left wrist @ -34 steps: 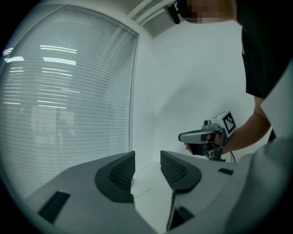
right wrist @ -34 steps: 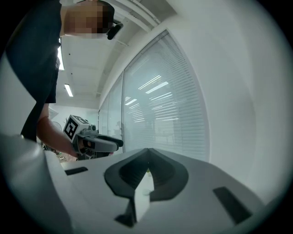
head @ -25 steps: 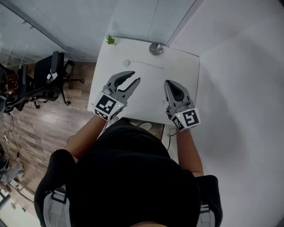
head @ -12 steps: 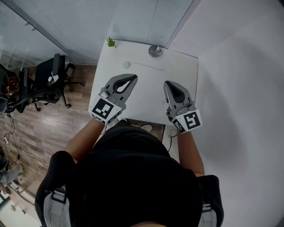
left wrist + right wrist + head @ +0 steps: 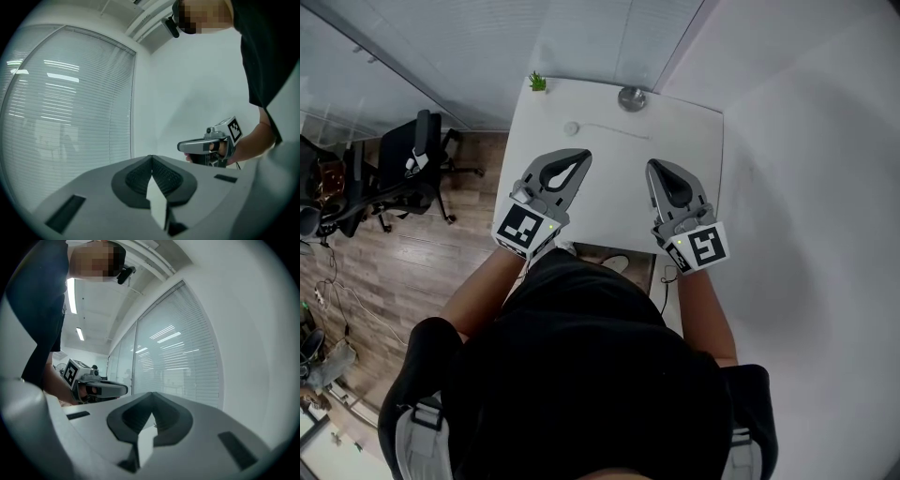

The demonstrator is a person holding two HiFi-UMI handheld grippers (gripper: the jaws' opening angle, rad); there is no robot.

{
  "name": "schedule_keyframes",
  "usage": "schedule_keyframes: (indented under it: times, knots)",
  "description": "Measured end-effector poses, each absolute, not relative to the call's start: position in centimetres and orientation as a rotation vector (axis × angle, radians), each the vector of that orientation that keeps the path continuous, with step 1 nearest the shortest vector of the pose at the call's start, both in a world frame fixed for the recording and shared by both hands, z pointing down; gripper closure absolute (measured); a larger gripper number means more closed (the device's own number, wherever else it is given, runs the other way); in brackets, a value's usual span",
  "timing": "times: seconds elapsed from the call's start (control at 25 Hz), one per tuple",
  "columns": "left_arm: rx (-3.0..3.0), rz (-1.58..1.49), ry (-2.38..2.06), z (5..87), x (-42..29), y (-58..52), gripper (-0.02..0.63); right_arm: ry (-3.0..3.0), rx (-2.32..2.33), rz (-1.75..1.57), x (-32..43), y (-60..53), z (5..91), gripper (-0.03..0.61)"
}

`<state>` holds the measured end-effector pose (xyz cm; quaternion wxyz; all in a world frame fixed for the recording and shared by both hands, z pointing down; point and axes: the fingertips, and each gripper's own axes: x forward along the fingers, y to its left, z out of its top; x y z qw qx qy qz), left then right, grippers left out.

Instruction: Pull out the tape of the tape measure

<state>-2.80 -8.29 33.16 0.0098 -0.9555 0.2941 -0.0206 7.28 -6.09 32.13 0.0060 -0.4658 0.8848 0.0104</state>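
Observation:
On the white table (image 5: 614, 202) in the head view lies a small round white thing (image 5: 572, 128), probably the tape measure, with a thin line running right from it toward the table's middle. My left gripper (image 5: 583, 157) hovers over the table's near left, shut and empty, well short of that round thing. My right gripper (image 5: 654, 168) hovers at the near right, also shut and empty. In the left gripper view the closed jaws (image 5: 151, 157) point level at blinds and wall, with the right gripper (image 5: 181, 146) beside them. The right gripper view shows its closed jaws (image 5: 151, 394) and the left gripper (image 5: 124, 389).
A round silvery object (image 5: 630, 97) sits at the table's far edge and a small green plant (image 5: 538, 82) at its far left corner. Black office chairs (image 5: 411, 159) stand on the wood floor to the left. A white wall runs along the right, and blinds behind.
The left gripper's jaws, open a second ago, have closed with nothing between them. Both grippers have risen a little over the table's near part. The right jaws stayed closed.

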Motion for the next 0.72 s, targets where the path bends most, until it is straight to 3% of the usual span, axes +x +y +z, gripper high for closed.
schedule_keyframes:
  times: [0.72]
  knots:
    - [-2.966, -0.077, 0.963, 33.2, -3.0, -8.4, 0.603, 2.735, -1.51, 0.021, 8.7, -5.6, 31.9, 0.577]
